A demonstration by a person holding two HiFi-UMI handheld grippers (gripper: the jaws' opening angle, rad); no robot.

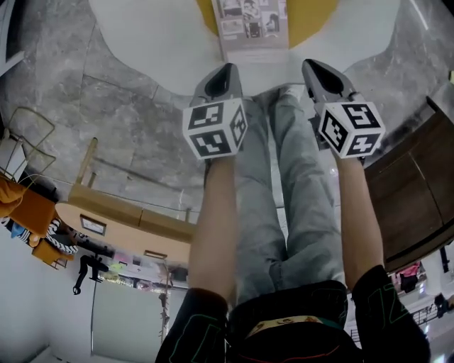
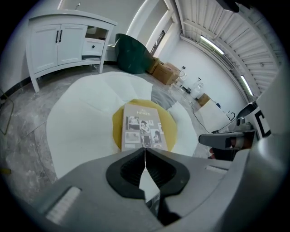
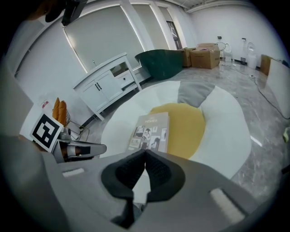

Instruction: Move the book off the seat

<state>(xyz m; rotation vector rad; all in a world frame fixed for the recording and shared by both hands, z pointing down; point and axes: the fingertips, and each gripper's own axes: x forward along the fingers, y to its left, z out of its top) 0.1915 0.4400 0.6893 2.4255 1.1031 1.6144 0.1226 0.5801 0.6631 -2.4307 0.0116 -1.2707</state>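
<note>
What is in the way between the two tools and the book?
Nothing visible. The book lies flat on the yellow seat; the left tool and right tool, both shut and empty, point at it with only open air between.

In the head view the book point(image 1: 253, 28) is cut off by the top edge at 12 o'clock, so that only its near part is seen, and its print is too small to be read. The yellow seat cushion point(image 1: 316, 21) under it and the white chair point(image 1: 156, 35) are cut off there as well. The hands are hidden behind the marker cubes of the left gripper point(image 1: 227, 69) and the right gripper point(image 1: 311, 65). A dark cabinet point(image 1: 418, 184) at 3 o'clock is cut by the right edge. The small things point(image 1: 42, 234) at 8 o'clock cannot be told apart. In the left gripper view the book's near edge is covered at 6 o'clock by the closed jaws.
</note>
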